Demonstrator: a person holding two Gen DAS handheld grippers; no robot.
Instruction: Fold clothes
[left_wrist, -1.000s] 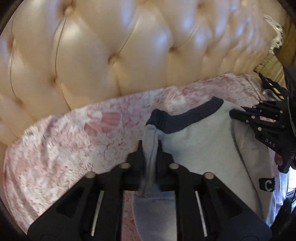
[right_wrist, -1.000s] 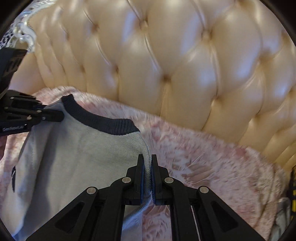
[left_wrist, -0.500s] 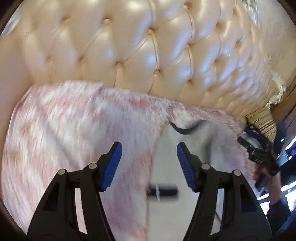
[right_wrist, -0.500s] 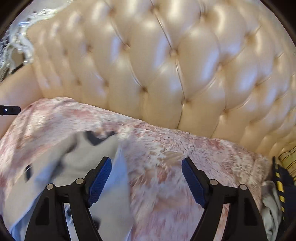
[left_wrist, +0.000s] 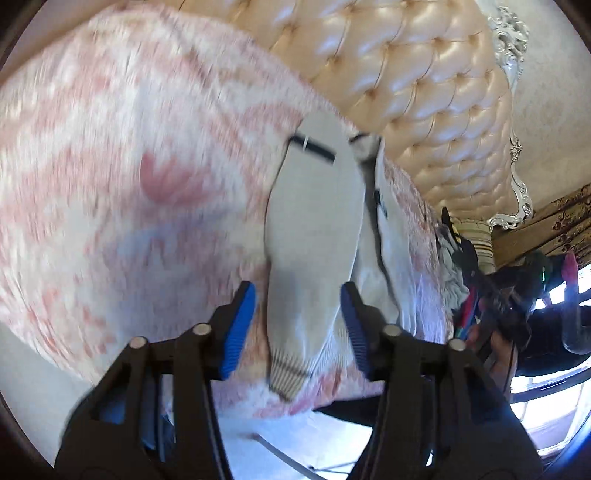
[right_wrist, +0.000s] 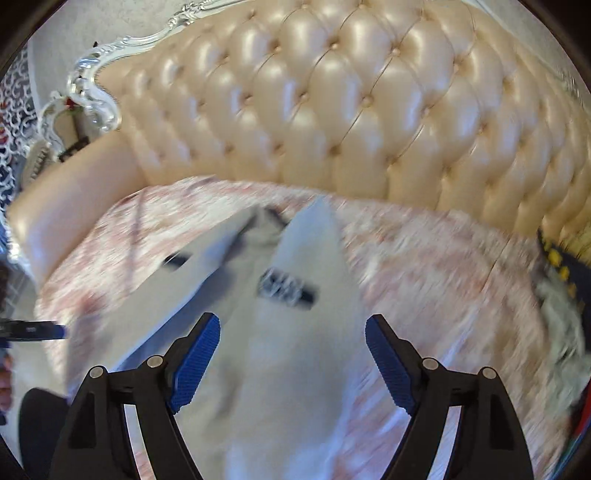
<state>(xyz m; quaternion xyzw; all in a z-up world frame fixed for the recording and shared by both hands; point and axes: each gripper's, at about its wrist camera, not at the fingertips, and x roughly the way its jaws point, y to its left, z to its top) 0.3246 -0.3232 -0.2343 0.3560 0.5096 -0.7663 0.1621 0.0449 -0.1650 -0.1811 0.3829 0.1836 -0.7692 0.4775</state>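
- Left tool (left_wrist: 297, 325) fingers spread apart, gripping nothing.
- Right tool (right_wrist: 291, 365) likewise apart.
- Grey sweater (left_wrist: 314, 221) lies lengthwise on the pink bedspread (left_wrist: 129, 166), collar near the tufted headboard (right_wrist: 332, 110).
- Bare bedspread on both sides.

A home bedroom is showing here: a cream tufted leather headboard (right_wrist: 369, 103) with silver carved trim (right_wrist: 92, 85) is backing a pink-and-white patterned bedspread (left_wrist: 110, 177).

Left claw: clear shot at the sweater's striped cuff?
Probably yes. The left claw is open, the sleeve runs between its pads, and the striped cuff lies uncovered on the pink bedspread just below them. Nothing blocks it.
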